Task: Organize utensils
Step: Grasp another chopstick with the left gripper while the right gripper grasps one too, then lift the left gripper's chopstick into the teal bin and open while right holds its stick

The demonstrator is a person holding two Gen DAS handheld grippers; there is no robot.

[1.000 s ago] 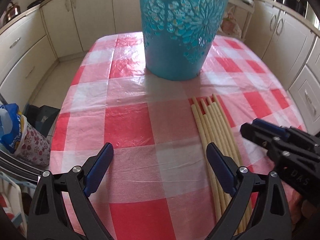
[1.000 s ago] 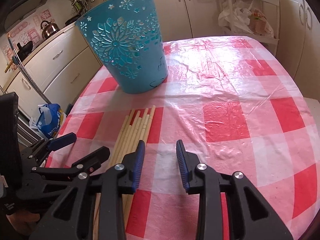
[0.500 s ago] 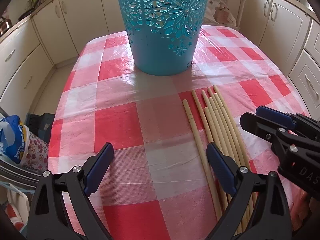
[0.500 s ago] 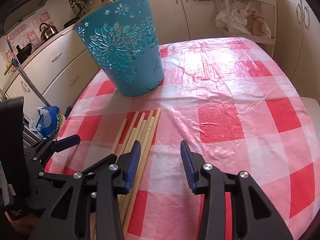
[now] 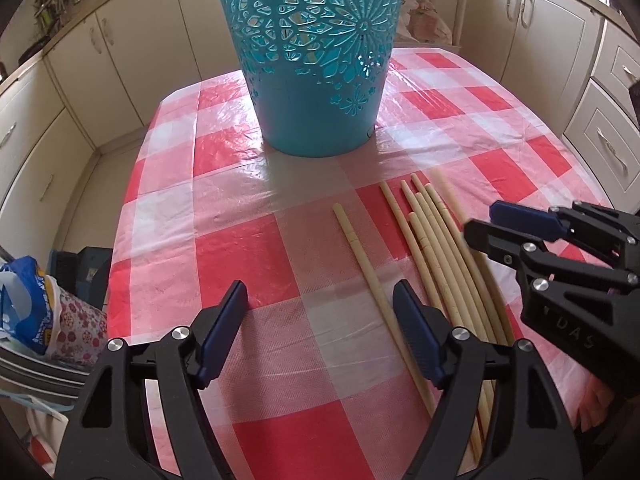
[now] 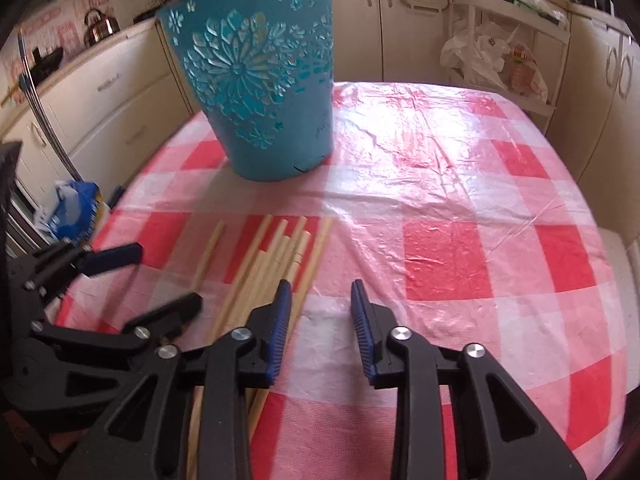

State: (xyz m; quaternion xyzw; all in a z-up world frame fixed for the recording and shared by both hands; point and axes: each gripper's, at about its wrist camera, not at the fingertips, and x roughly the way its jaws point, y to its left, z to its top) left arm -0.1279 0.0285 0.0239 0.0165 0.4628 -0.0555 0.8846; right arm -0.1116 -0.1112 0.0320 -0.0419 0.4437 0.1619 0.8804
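A tall teal plastic basket with flower cut-outs (image 5: 316, 64) is stood upright at the upper centre of the left wrist frame, on the red-and-white checked plastic tablecloth (image 5: 240, 248), presumably as the holder for the utensils. The pale wooden chopsticks (image 5: 440, 248) are laid flat at centre right, one stick apart from the rest. The left gripper (image 5: 320, 332) is held wide open and empty. The right gripper (image 6: 318, 312) is held partly open, nothing gripped, beside the bundle.
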